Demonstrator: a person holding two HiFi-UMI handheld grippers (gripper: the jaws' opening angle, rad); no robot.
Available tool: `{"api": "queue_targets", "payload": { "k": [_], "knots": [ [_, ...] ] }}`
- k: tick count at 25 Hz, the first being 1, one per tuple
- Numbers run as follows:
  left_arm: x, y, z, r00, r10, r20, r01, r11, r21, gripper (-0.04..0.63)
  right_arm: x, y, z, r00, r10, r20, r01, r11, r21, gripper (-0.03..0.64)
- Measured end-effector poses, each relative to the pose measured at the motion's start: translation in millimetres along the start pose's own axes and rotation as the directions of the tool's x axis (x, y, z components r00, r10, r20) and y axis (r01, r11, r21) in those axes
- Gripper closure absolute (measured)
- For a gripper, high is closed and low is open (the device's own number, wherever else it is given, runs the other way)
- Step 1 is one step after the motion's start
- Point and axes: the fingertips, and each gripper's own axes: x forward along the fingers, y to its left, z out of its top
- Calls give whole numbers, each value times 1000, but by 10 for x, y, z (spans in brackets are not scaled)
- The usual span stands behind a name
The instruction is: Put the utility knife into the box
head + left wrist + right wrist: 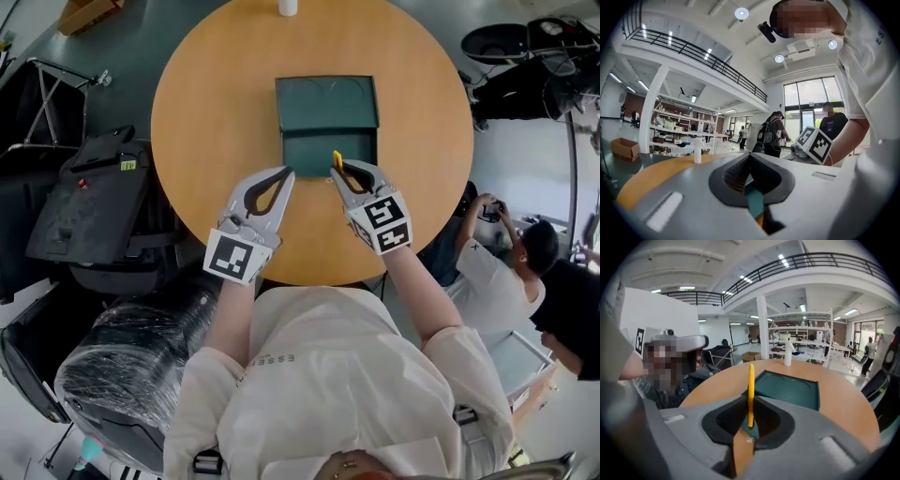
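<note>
A dark green box (327,122) lies open in the middle of the round wooden table (206,112). My right gripper (337,172) is shut on a yellow utility knife (337,159), just above the box's near edge. In the right gripper view the knife (751,385) stands upright out of the shut jaws of the right gripper (750,401), with the box (792,390) right behind it. My left gripper (287,172) sits shut and empty at the box's near left corner. Through the left gripper (750,155) a sliver of the box (753,200) shows.
A white bottle (288,7) stands at the table's far edge, beyond the box. Black cases (89,202) and a wrapped chair (131,366) crowd the floor on the left. A person (506,262) crouches at the right, close to the table.
</note>
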Motion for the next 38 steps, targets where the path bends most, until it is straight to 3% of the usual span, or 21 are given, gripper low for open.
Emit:
{"api": "queue_targets", "payload": {
  "k": [5,10,17,23,26,29,33,36,38],
  "knots": [
    [115,273,-195,1000,6,-30,-7,999,-38,579,577,-132,-280,981,29,-190,-38,998,-47,578],
    [165,371,-338,998,9,-65,-14,997,-72,578,877,-242,-642,914,62,-401,-103,991,-80,578],
    [226,475,-460,996,14,-89,-22,996,-91,578,1118,-302,-869,863,79,-499,-135,988,-77,578],
    [246,585,-525,993,37,-108,-48,994,-96,578,1183,-301,-920,845,108,-523,-160,986,-56,578],
    [223,594,-494,992,48,-113,-59,994,-93,578,1145,-297,-843,862,138,-487,-154,988,7,540],
    [221,561,-409,992,53,-114,-63,995,-83,578,1002,-323,-566,911,143,-386,-127,990,69,540],
    [203,487,-223,992,92,-89,-96,995,-40,578,605,-326,-68,977,116,-180,-102,991,84,540],
    [130,341,-36,990,127,-69,-128,992,-19,578,176,-262,233,996,79,-43,-77,996,48,543],
    [68,192,130,989,144,-34,-144,990,-6,579,-161,-225,400,998,40,47,-41,999,23,579]
  ]
}}
